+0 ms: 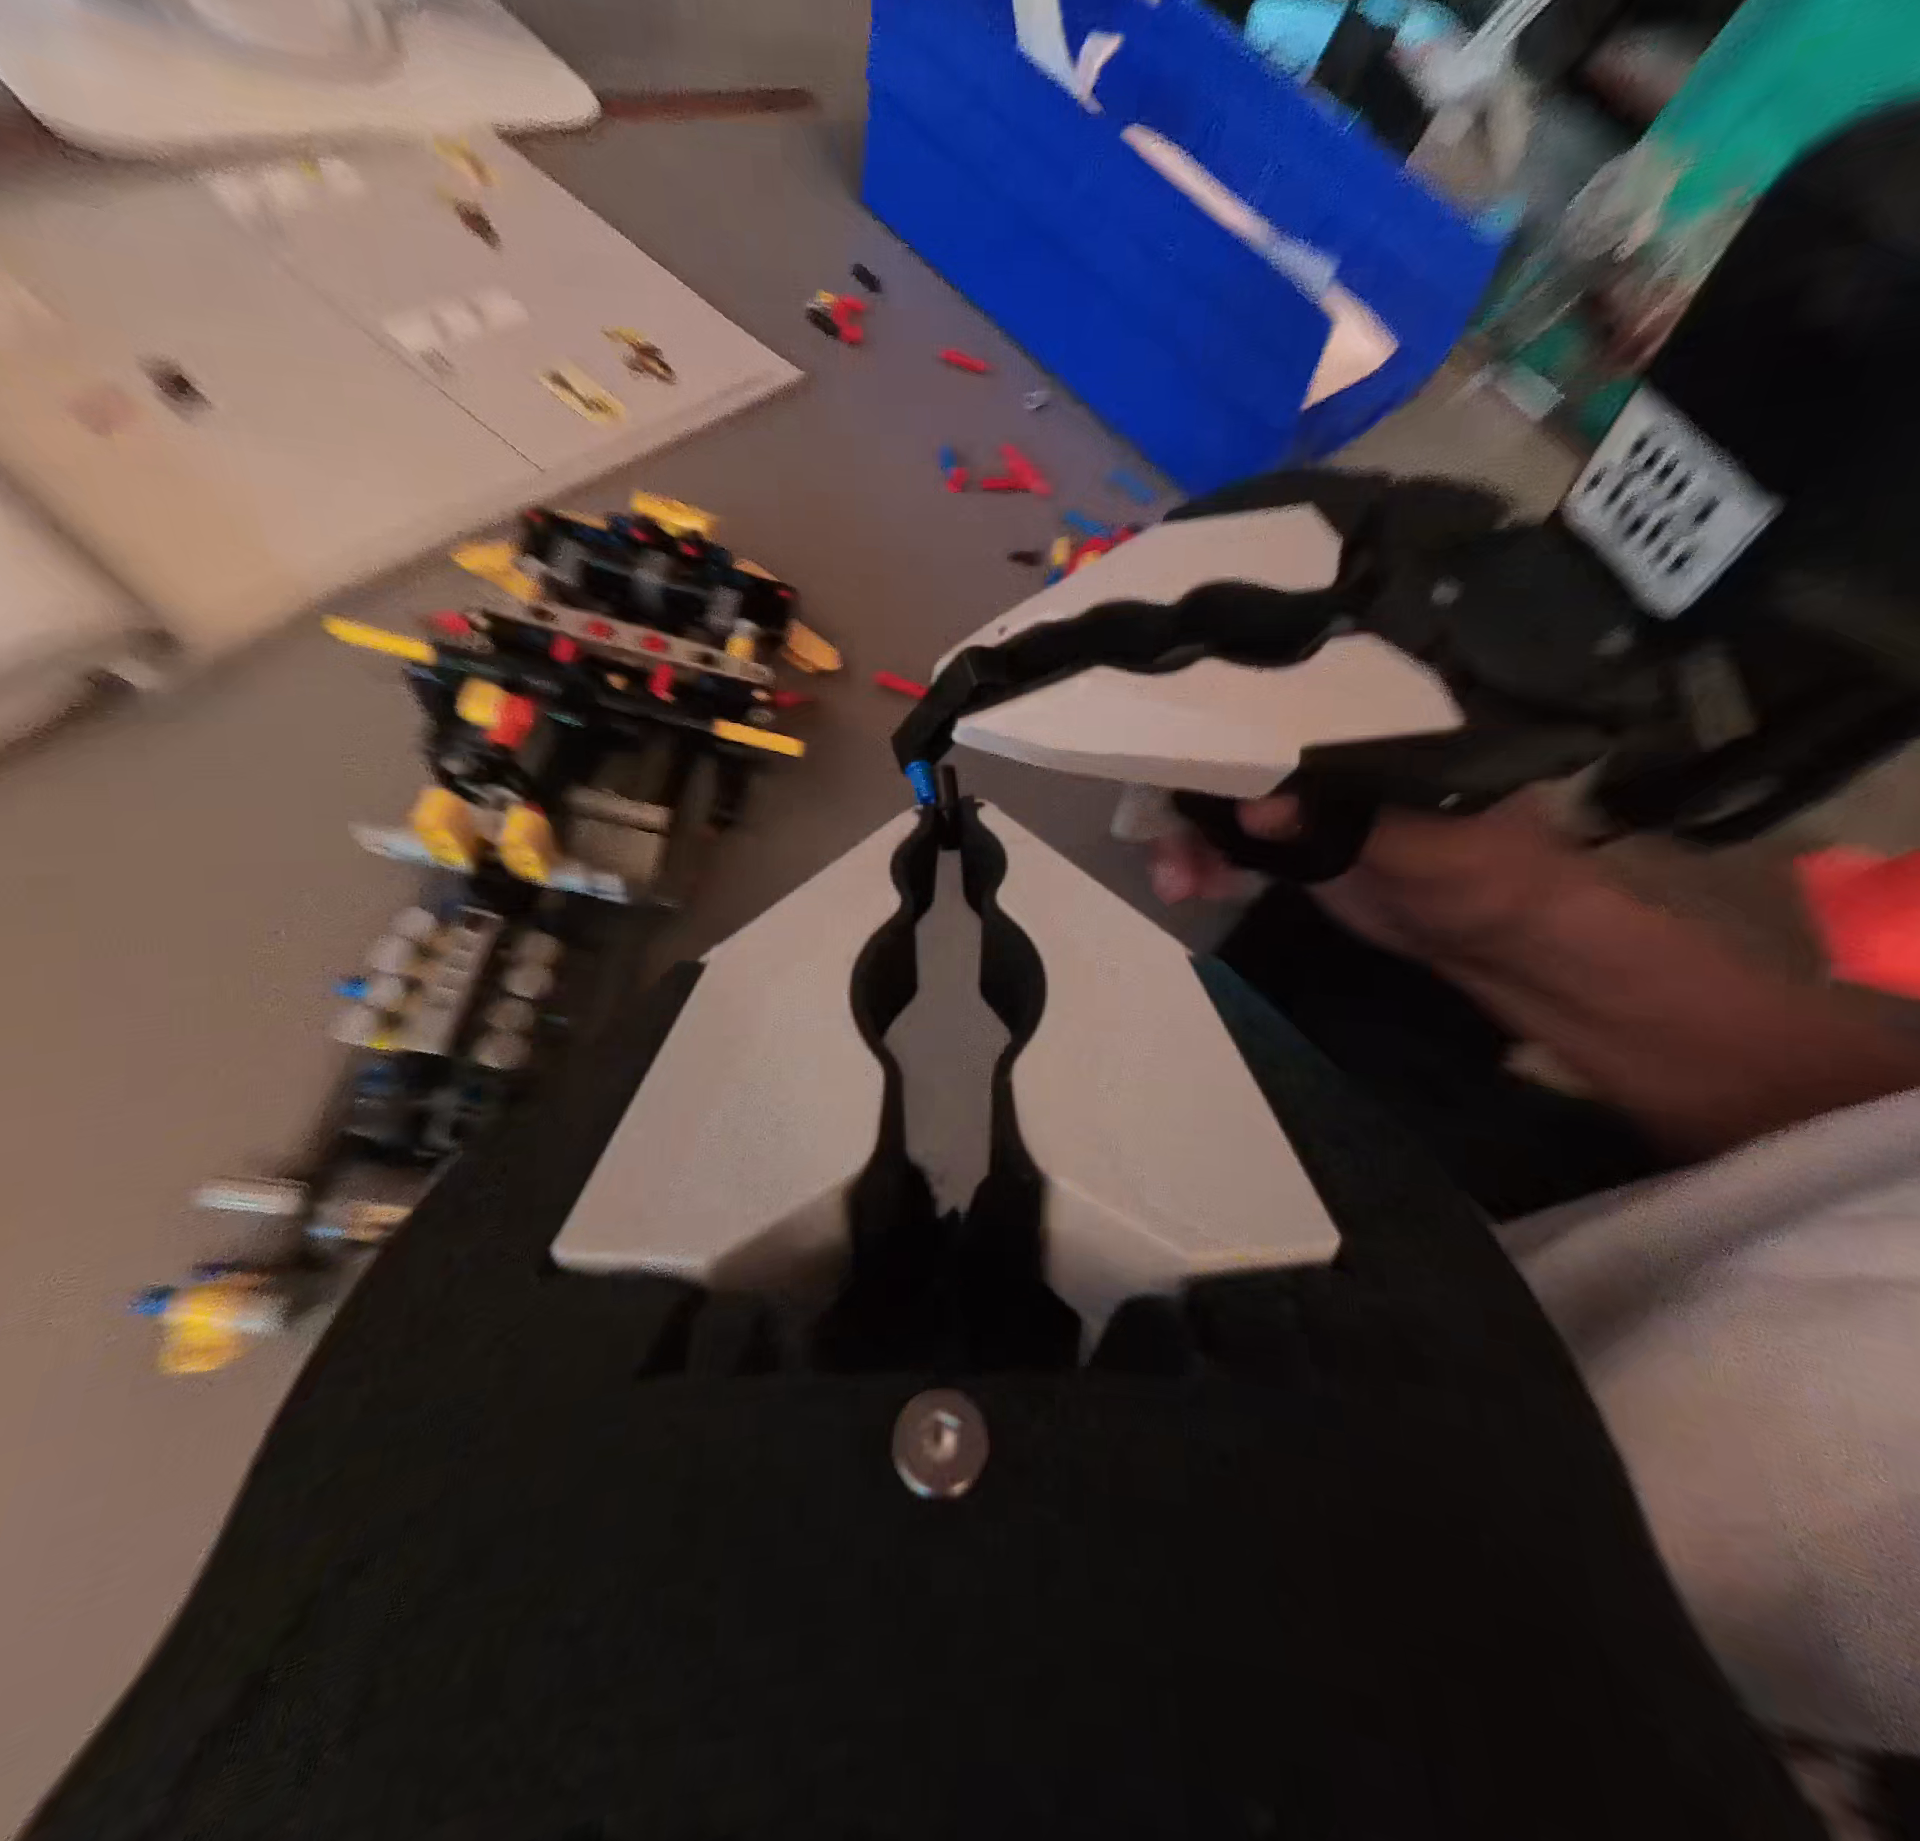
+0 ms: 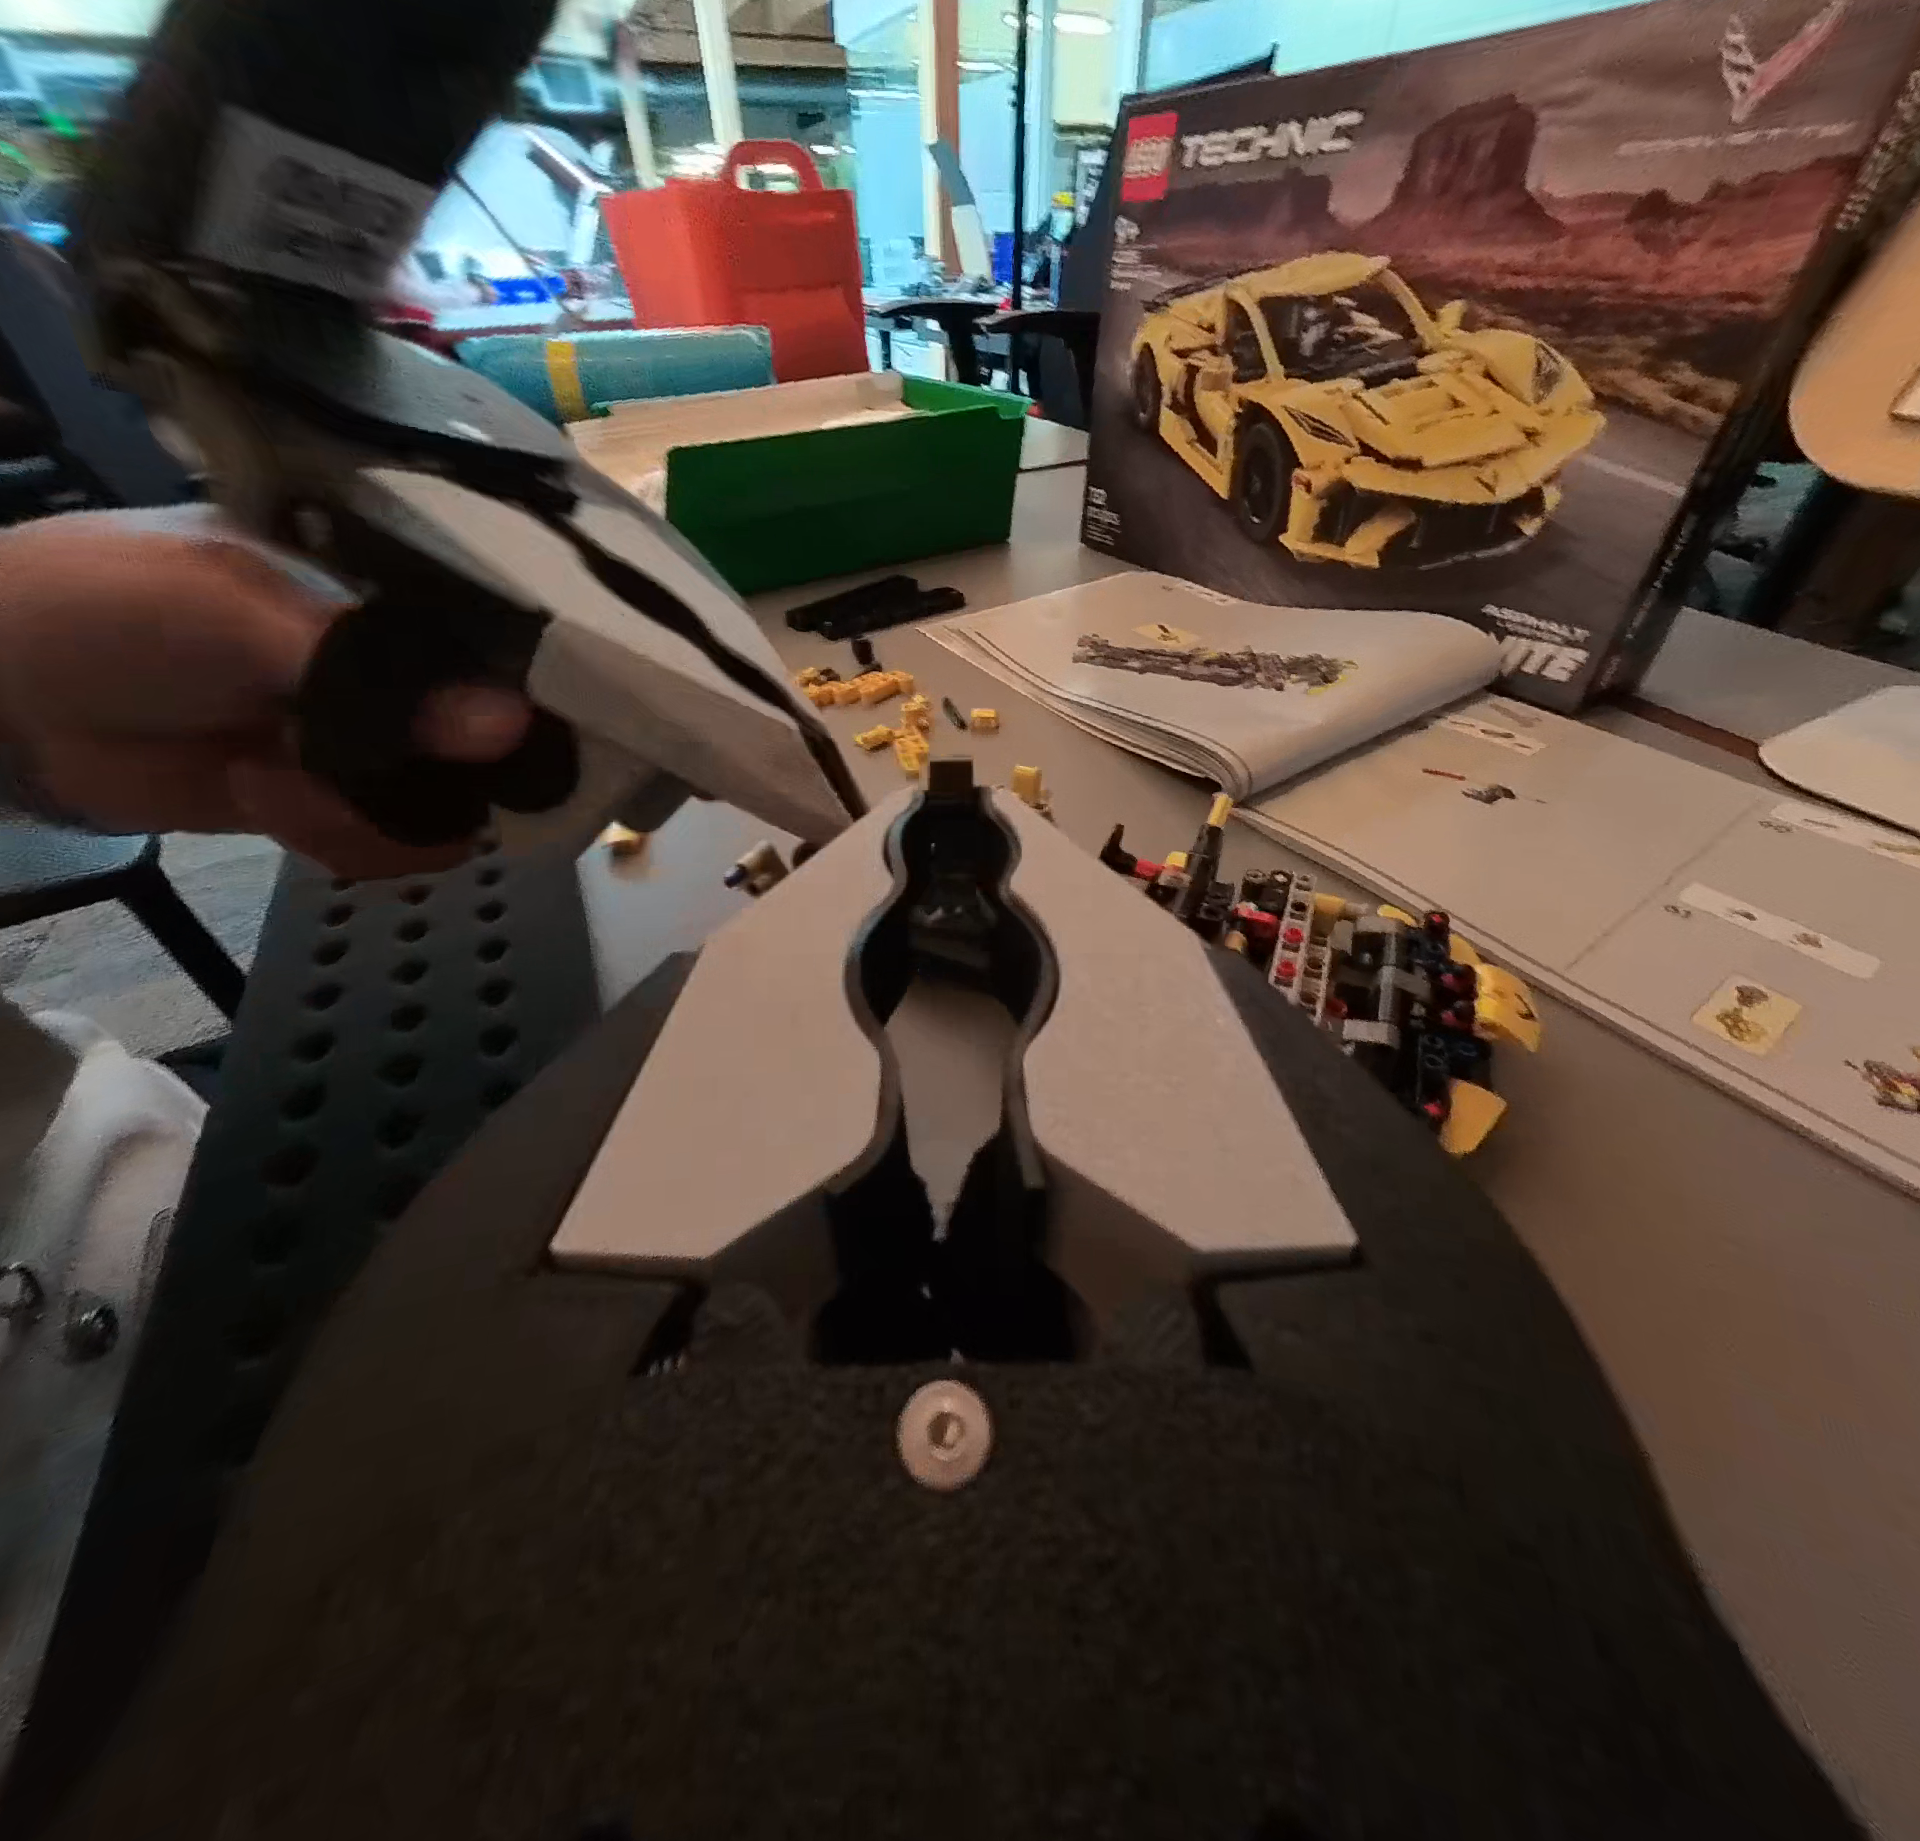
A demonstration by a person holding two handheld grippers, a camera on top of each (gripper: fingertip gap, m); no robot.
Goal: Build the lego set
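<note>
Dim, motion-blurred, wide-angle edge distortion

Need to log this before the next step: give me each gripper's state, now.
Left gripper: shut on a small black piece.
Right gripper: shut on a small blue pin, tip to tip with the left.

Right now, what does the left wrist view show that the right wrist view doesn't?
Only the left wrist view shows the blue bag, the red and blue loose pieces beside it, and a blue pin at the right hand-held gripper tip.

Only the right wrist view shows the set box, the green bin, an orange bag and yellow loose pieces.

Both show the partly built car, the open instruction booklet and the two gripper tips meeting, the left hand-held gripper pinching a small black piece.
</note>
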